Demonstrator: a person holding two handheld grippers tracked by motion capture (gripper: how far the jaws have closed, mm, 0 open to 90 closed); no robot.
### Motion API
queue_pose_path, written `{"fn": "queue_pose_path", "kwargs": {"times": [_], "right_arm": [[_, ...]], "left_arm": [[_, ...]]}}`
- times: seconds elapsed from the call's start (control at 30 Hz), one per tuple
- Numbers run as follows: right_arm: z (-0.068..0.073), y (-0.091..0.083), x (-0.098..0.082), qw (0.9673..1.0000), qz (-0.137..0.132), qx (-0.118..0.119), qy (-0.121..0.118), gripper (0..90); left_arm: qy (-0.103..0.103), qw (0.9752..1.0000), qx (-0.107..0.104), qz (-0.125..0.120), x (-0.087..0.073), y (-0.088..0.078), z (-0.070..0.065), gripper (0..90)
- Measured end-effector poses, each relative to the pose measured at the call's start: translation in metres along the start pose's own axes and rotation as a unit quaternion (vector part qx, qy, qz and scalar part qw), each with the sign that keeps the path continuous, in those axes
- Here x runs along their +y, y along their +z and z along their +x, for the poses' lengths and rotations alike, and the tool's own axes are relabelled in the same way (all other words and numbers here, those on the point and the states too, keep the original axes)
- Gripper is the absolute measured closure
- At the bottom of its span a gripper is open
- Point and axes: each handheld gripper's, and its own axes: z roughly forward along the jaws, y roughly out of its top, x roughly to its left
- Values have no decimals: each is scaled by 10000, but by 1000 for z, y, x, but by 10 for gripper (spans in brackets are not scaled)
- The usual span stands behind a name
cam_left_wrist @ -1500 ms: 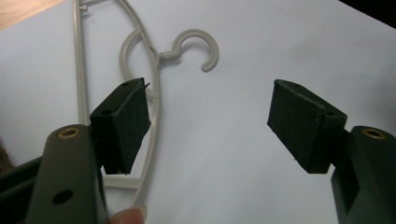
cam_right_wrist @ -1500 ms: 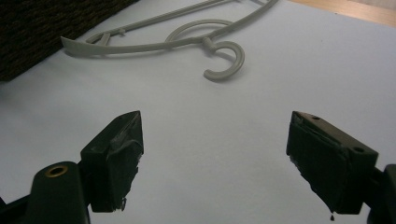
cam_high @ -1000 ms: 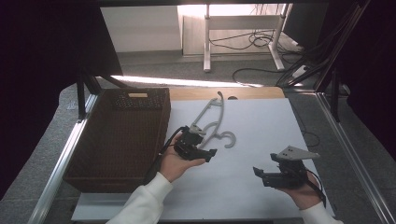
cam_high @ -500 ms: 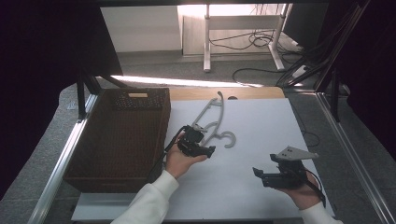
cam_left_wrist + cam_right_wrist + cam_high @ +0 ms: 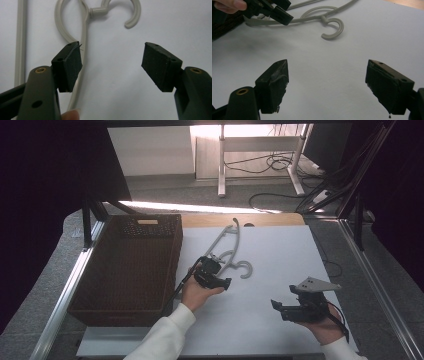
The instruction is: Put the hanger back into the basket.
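On the white surface [image 5: 270, 320], the hanger [image 5: 226, 251] is lying just beside the basket [image 5: 127, 270]; we're lowering the left gripper [image 5: 111, 65], jaws released, and should straddle its stem squarely. Right gripper [image 5: 327, 85] is waiting, jaws released.

No readable text, label or number seems visible anywhere

A basket [image 5: 125, 270] sits on the left of the table [image 5: 280, 250]. The hanger [image 5: 227, 251] lies right of it on the sheet. My left gripper [image 5: 216, 276] is at the hanger's near end; my right gripper [image 5: 292, 309] is well apart, nearer me.
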Motion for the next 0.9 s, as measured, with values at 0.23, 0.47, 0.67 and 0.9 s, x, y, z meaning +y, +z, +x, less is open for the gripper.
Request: {"fn": "queue_pose_path", "kwargs": {"times": [0.23, 0.47, 0.67, 0.9], "right_arm": [[0, 1, 0, 10000, 18, 8, 3, 191], [0, 1, -1, 10000, 22, -3, 11, 191], [0, 2, -1, 10000, 29, -13, 7, 191], [0, 2, -1, 10000, 40, -17, 5, 191]], "left_arm": [[-132, 9998, 152, 55, -1, 10, 4, 337], [-215, 9994, 168, 220, -5, 21, 10, 361], [-250, 9992, 176, 241, -6, 25, 13, 415], [-277, 9992, 131, 272, -7, 27, 14, 491]]}}
